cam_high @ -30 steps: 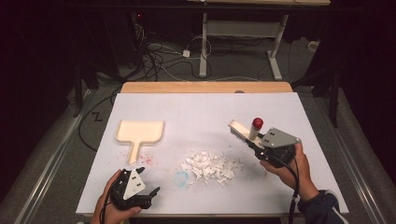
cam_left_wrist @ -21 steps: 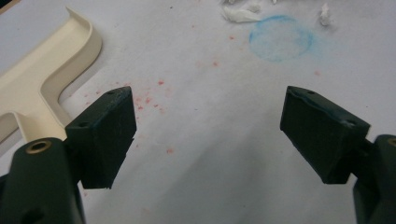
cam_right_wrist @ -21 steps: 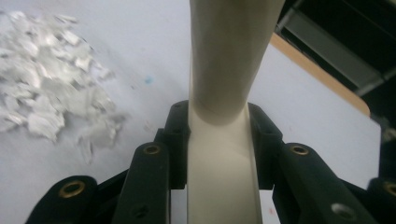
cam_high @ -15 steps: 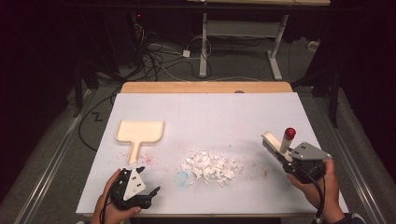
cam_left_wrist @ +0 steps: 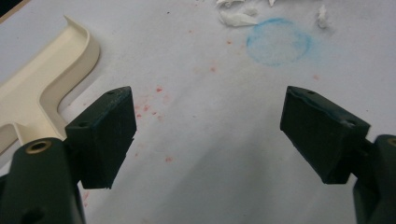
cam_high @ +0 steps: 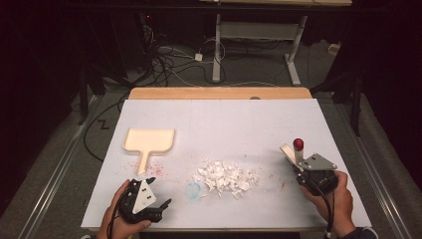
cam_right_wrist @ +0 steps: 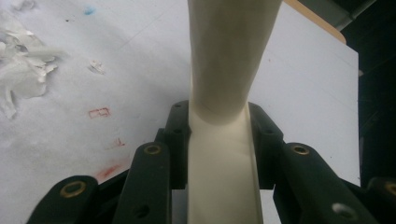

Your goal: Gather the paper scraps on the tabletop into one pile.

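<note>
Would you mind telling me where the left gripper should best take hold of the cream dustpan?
Probably by its narrow handle, which points toward the left gripper; come from the near side. The wide dustpan tray lies flat and looks too broad for the jaws.

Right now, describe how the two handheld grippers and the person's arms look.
Both are black. The left gripper has two blocky black jaws on arms with brass-coloured rivets, and a pale three-cornered plate with dark dots on top. The right gripper has the same brass rivets, a grey three-cornered plate and a black cable trailing back. A dark sleeve shows at the right wrist.
</note>
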The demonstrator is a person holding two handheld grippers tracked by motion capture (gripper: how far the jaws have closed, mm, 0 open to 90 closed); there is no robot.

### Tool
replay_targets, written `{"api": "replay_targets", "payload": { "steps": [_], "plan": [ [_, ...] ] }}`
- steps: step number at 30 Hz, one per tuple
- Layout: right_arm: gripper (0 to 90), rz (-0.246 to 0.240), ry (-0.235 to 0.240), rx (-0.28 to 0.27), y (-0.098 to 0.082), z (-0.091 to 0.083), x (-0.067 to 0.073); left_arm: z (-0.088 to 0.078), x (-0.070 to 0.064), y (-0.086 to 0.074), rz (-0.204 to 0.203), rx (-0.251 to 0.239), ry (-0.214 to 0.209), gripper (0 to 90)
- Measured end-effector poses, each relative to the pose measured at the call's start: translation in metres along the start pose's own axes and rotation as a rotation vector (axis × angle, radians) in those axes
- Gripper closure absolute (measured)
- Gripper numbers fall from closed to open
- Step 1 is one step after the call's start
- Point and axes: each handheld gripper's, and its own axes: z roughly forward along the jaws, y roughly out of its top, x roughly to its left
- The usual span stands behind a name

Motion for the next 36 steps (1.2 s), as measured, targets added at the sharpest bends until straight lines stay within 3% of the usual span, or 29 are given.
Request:
{"api": "replay_targets", "payload": {
  "steps": [5, 17, 21, 27, 32, 36],
  "plan": [
    [68.3, -0.013, 0.011, 0.006, 0.002, 0.002, 0.004, 0.0, 0.0, 0.0, 0.003, -0.001, -0.002, 17.7],
    [67.9, 0.013, 0.046, 0.009, 0.003, 0.003, 0.013, 0.0, 0.0, 0.0, 0.005, 0.001, -0.009, 17.7],
    [68.0, 0.034, 0.096, -0.015, 0.007, 0.0, 0.018, -0.001, 0.0, 0.0, 0.003, -0.008, -0.01, 17.7],
    [67.9, 0.082, 0.175, -0.051, 0.02, 0.003, 0.038, 0.0, -0.002, 0.001, 0.01, -0.006, -0.016, 17.7],
    [67.9, 0.16, 0.267, -0.088, 0.04, 0.007, 0.059, 0.0, -0.001, 0.001, 0.007, -0.007, -0.02, 17.7],
    [67.8, 0.153, 0.289, -0.108, 0.055, 0.014, 0.084, 0.0, -0.001, 0.001, 0.009, -0.011, -0.021, 17.7]
  ]
}}
